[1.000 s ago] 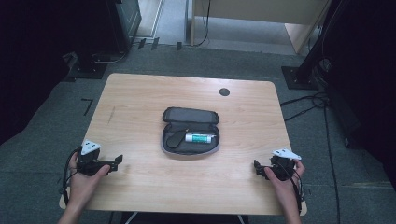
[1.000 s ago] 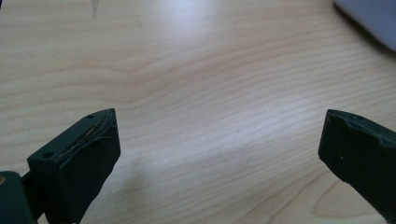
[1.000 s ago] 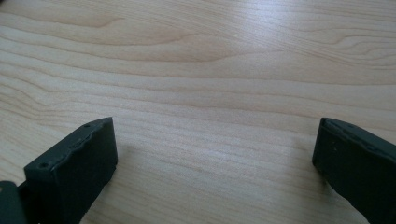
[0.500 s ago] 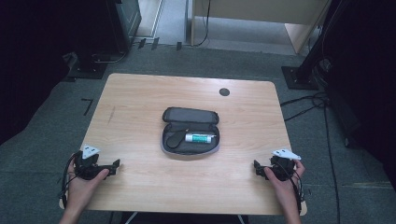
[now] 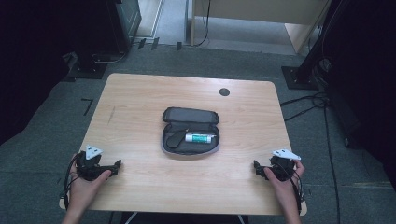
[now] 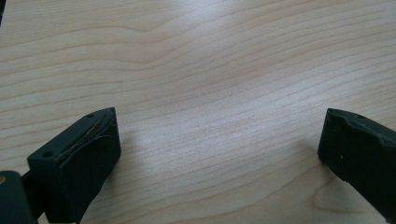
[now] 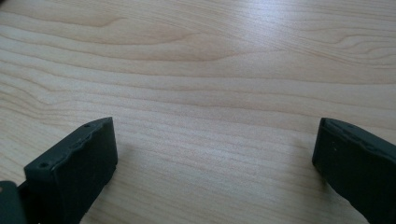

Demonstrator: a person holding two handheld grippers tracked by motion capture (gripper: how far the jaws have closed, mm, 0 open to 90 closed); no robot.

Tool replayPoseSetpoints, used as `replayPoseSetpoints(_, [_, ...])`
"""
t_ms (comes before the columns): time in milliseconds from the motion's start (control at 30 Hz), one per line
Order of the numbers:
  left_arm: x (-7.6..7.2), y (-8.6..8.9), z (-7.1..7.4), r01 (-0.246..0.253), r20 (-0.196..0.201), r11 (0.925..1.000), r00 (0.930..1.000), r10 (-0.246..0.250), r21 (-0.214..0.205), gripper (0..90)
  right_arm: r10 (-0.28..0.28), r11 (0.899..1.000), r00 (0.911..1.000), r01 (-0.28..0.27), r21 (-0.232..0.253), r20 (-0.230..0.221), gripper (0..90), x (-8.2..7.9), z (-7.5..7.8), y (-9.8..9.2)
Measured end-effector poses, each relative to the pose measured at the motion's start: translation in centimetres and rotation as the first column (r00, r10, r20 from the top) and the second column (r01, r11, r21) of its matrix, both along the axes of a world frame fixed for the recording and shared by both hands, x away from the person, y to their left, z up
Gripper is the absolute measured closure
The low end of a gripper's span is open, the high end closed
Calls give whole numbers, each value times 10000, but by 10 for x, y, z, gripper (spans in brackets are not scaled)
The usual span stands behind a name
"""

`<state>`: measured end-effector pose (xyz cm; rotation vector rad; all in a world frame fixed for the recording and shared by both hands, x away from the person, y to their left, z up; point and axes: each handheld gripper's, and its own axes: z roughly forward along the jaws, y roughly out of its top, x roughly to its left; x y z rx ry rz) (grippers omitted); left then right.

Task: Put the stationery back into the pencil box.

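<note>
An open dark zip case (image 5: 190, 131) lies in the middle of the wooden table (image 5: 140, 107), lid folded back. Inside it rest a white and green tube (image 5: 200, 137) and a dark rounded item (image 5: 173, 139). My left gripper (image 5: 114, 166) rests at the table's front left, held in a hand, its jaws wide apart over bare wood (image 6: 219, 135). At the front right my right gripper (image 5: 257, 167) sits in the other hand, also open with nothing between its jaws (image 7: 215, 140). Both grippers are well clear of the case.
A round black grommet (image 5: 224, 92) sits in the table's far right part. Cables (image 5: 308, 105) trail on the grey floor to the right. A black stand base (image 5: 299, 77) and dark equipment (image 5: 100, 56) stand beyond the table.
My left gripper has slid a little toward the table's front edge. The right gripper and the case have stayed where they were.
</note>
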<state>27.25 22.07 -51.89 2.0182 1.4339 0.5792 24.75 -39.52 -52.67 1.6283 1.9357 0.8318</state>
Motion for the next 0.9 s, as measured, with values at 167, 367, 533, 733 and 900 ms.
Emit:
replayPoseSetpoints(167, [0,-1,0,-35,20,10000,10000,35,-33,0,6,10000,10000,-6,6,-4,0,0,0,0])
replayPoseSetpoints(367, [0,-1,0,-32,14,10000,10000,32,-33,0,14,10000,10000,-14,3,-5,0,0,0,0])
replayPoseSetpoints(533, [0,-1,0,-34,17,10000,10000,34,-33,0,17,10000,10000,-17,1,-4,0,0,0,0])
replayPoseSetpoints(733, [0,-1,0,-33,15,10000,10000,33,-33,0,15,10000,10000,-15,2,-4,0,0,0,0])
replayPoseSetpoints(900, [1,-1,0,-158,-7,9999,9999,158,-10,0,16,10000,10000,-16,4,-4,0,0,0,0])
